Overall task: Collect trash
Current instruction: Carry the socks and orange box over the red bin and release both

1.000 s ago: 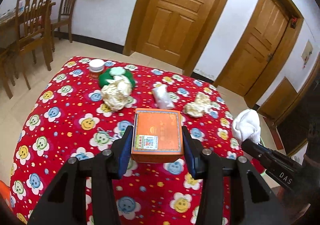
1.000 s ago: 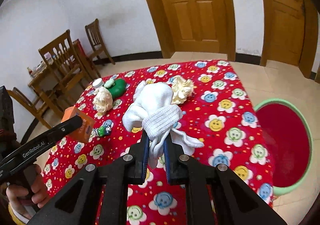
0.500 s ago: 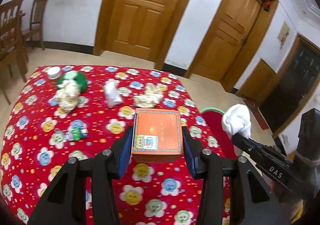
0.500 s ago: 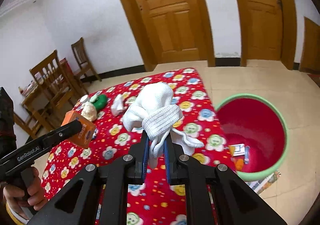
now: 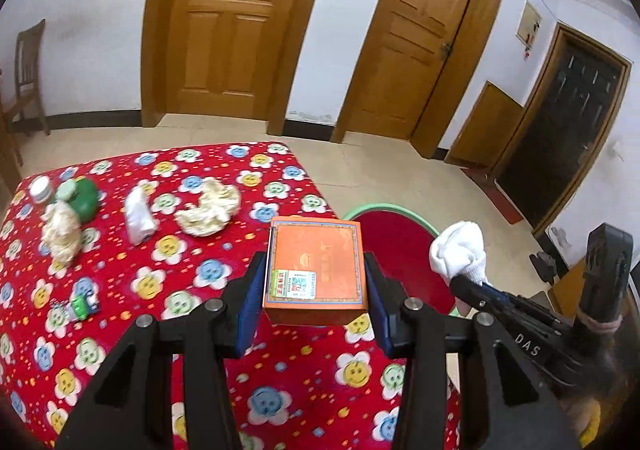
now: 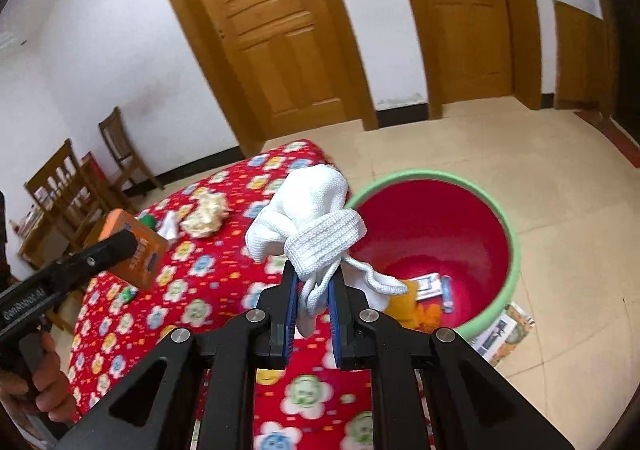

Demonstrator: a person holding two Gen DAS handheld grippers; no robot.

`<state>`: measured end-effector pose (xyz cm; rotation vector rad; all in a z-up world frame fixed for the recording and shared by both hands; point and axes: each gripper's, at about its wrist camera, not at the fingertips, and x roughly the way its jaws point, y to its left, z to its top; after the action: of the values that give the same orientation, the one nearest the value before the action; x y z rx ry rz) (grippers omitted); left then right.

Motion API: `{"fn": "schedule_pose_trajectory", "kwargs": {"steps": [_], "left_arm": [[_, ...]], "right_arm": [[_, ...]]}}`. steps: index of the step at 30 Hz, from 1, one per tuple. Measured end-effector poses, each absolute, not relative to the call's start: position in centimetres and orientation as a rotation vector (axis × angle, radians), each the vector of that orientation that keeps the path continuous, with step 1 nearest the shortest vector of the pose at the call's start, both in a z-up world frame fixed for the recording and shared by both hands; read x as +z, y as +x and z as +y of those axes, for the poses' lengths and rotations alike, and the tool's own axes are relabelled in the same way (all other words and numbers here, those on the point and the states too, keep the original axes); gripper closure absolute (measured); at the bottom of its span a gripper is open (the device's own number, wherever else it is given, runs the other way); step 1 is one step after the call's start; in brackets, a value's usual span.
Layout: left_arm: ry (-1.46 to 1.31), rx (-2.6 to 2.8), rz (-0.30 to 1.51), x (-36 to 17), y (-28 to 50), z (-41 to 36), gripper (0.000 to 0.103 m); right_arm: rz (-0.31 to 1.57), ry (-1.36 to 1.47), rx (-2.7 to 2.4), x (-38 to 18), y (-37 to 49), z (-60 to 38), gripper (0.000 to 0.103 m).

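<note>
Home: wooden doors (image 5: 236, 26), dining chairs (image 6: 120, 154)

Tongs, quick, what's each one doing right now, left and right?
Left tongs: closed on the orange box.
Right tongs: closed on the white glove.

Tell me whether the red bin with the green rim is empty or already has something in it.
Not empty. In the right wrist view, the red bin already holds a few items at its bottom: small packets or wrappers and something orange beside them.

light: bright, even, soft shadows | distortion: strong fisheye bend, dark corners | blur: slight smear on doors (image 6: 280, 30) beyond the fingers (image 6: 289, 290) | glare: none
</note>
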<state>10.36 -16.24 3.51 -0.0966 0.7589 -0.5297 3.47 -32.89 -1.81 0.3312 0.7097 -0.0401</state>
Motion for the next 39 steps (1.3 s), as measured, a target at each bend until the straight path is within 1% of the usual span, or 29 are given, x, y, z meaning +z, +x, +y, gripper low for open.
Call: {"fn": "schedule_pose_trajectory", "kwargs": {"steps": [16,18,20,23,39], "left_arm": [[-0.033,-0.611,0.822,0.6,12.6,-23.3,0.057],[-0.028,-0.617,0.828,0.3,12.8,-23.8,0.057],[-0.025,-0.622,0.834,0.1,13.1,-24.3,0.057],[-0.021,-0.627,0.842,-0.3,13.6,-24.8,0.057],[0.049,-0.752,0.870,-2.2,13.2,-29.9,0.057]], "right_arm": [[0.803,0.414,-0.150,-7.3,4.5,-39.6,0.087],[0.807,0.416,-0.158,-7.6,4.6,-39.9,0.085],[0.808,0.419,-0.163,-7.8,4.9,-40.2,0.084],[0.806,0.427,-0.164,-8.2,5.2,-40.7,0.079],[0.727,0.490,-0.209,-7.2,3.2,-43.3,0.078]]}}
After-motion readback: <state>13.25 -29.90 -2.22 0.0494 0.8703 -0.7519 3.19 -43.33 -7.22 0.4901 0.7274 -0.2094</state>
